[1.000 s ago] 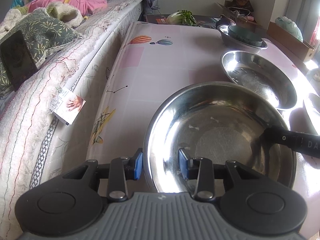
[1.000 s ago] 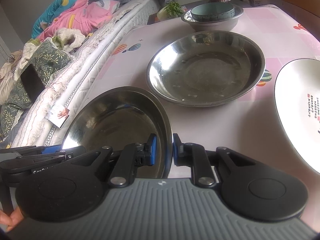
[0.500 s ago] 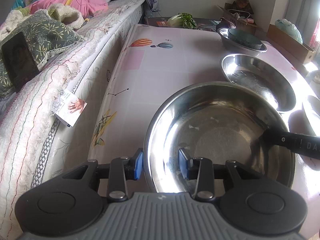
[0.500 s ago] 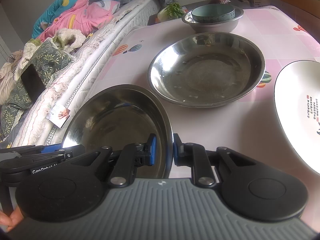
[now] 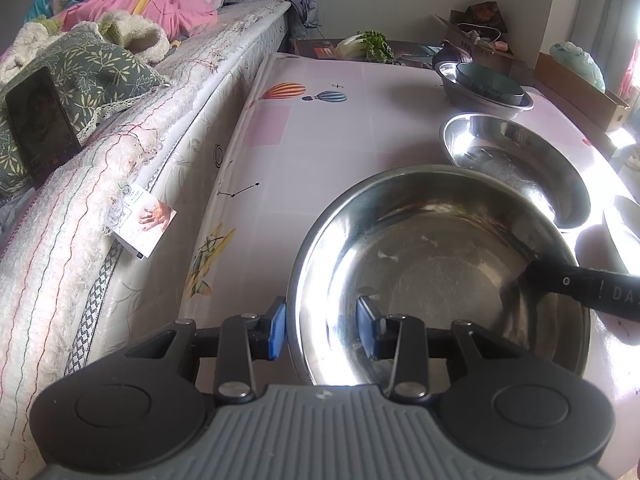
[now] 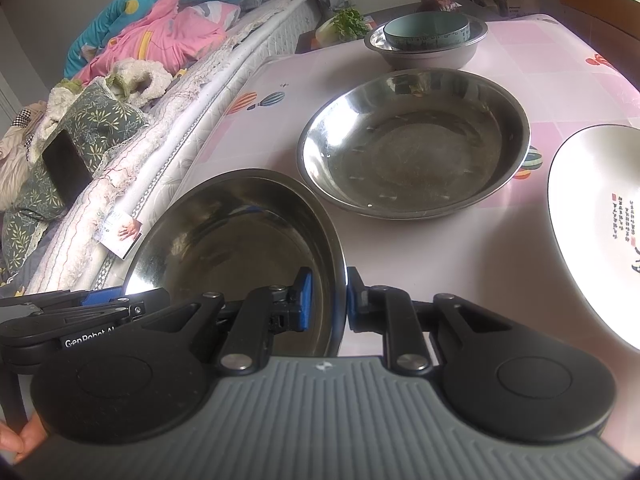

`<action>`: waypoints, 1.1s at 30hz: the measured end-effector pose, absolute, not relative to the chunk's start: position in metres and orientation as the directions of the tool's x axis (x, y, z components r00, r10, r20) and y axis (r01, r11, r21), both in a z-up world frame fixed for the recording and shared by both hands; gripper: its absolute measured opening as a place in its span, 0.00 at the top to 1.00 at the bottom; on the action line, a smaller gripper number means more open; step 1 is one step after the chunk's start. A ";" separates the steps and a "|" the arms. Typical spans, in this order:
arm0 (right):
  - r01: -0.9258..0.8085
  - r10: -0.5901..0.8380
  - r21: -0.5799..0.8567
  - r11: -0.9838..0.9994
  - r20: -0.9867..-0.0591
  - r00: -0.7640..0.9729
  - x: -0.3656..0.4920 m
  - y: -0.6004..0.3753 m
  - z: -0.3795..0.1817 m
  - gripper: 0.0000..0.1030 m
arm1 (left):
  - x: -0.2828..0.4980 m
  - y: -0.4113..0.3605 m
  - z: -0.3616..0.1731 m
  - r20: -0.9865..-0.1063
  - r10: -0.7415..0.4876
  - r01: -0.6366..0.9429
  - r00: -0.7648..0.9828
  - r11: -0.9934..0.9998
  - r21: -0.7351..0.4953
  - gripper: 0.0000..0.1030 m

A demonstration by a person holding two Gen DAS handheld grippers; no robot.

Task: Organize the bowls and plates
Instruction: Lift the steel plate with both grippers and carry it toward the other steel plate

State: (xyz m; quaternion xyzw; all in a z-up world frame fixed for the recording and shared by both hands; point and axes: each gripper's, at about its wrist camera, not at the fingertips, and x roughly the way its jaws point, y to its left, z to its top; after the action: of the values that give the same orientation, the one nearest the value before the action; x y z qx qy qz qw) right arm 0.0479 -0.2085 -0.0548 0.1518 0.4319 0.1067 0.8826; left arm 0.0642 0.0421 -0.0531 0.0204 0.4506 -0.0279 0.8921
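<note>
Gripping the near steel dish by its rim were both of my tools. It sat at the near edge of the pink patterned table, on the side toward the bed. My right gripper had its blue pads closed on the dish's right rim, one pad inside the bowl and one outside, the metal edge pinched between them. My left gripper straddled the dish's left rim with one finger outside and one inside, but its jaws stood noticeably apart, and I could not tell from either view whether the pads actually touched the metal. From the left wrist camera, one black finger of the right tool reached over the dish's far right edge.

Just beyond the dish lay a second steel dish, close to it though I could not tell if the rims met. Farther back stood a steel basin with a teal bowl nested inside it. To the right, a white plate with printed characters lay flat near my right gripper. Leafy greens rested past the table's far end, and a dark phone leaned against a leaf-print pillow on the bed.
</note>
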 end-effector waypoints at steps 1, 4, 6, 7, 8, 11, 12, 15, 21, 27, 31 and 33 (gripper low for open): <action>-0.057 0.319 0.360 0.931 -0.730 0.605 0.048 -0.209 -0.054 0.83 | 0.064 0.042 -0.053 -0.804 -0.031 0.068 0.593 0.998 0.012 0.64; -0.055 0.319 0.362 0.931 -0.728 0.607 0.047 -0.208 -0.054 0.83 | 0.064 0.041 -0.052 -0.801 -0.030 0.069 0.598 0.998 0.014 0.64; -0.054 0.318 0.362 0.930 -0.727 0.608 0.047 -0.208 -0.054 0.83 | 0.064 0.040 -0.051 -0.798 -0.029 0.069 0.601 0.997 0.017 0.64; -0.053 0.319 0.363 0.930 -0.726 0.609 0.047 -0.208 -0.054 0.83 | 0.064 0.040 -0.050 -0.797 -0.028 0.070 0.603 0.997 0.018 0.64; -0.053 0.319 0.365 0.930 -0.725 0.611 0.047 -0.209 -0.053 0.83 | 0.065 0.039 -0.049 -0.796 -0.027 0.070 0.605 0.997 0.020 0.64; -0.052 0.318 0.366 0.929 -0.720 0.617 0.047 -0.211 -0.051 0.83 | 0.066 0.037 -0.047 -0.790 -0.025 0.073 0.613 0.997 0.025 0.64; -0.051 0.317 0.366 0.929 -0.718 0.620 0.047 -0.211 -0.050 0.83 | 0.066 0.037 -0.046 -0.789 -0.025 0.074 0.614 0.997 0.026 0.64; -0.048 0.313 0.366 0.929 -0.713 0.628 0.045 -0.213 -0.047 0.82 | 0.069 0.033 -0.044 -0.784 -0.024 0.078 0.620 0.996 0.031 0.64; -0.036 0.302 0.366 0.930 -0.705 0.641 0.048 -0.220 -0.043 0.81 | 0.075 0.025 -0.038 -0.772 -0.028 0.094 0.635 0.995 0.040 0.64; -0.022 0.291 0.366 0.930 -0.701 0.652 0.050 -0.228 -0.040 0.81 | 0.083 0.016 -0.032 -0.759 -0.037 0.108 0.650 0.993 0.043 0.64; -0.010 0.282 0.367 0.930 -0.696 0.660 0.052 -0.235 -0.037 0.80 | 0.088 0.008 -0.029 -0.753 -0.046 0.120 0.656 0.992 0.043 0.64; -0.004 0.277 0.367 0.930 -0.695 0.664 0.053 -0.239 -0.037 0.80 | 0.091 0.005 -0.028 -0.751 -0.052 0.126 0.658 0.991 0.042 0.64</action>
State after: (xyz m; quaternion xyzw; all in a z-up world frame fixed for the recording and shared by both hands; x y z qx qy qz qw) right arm 0.0528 -0.2386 -0.0366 0.1694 0.4025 0.0782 0.8962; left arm 0.0908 0.0049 -0.0284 0.0452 0.4105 -0.0488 0.9094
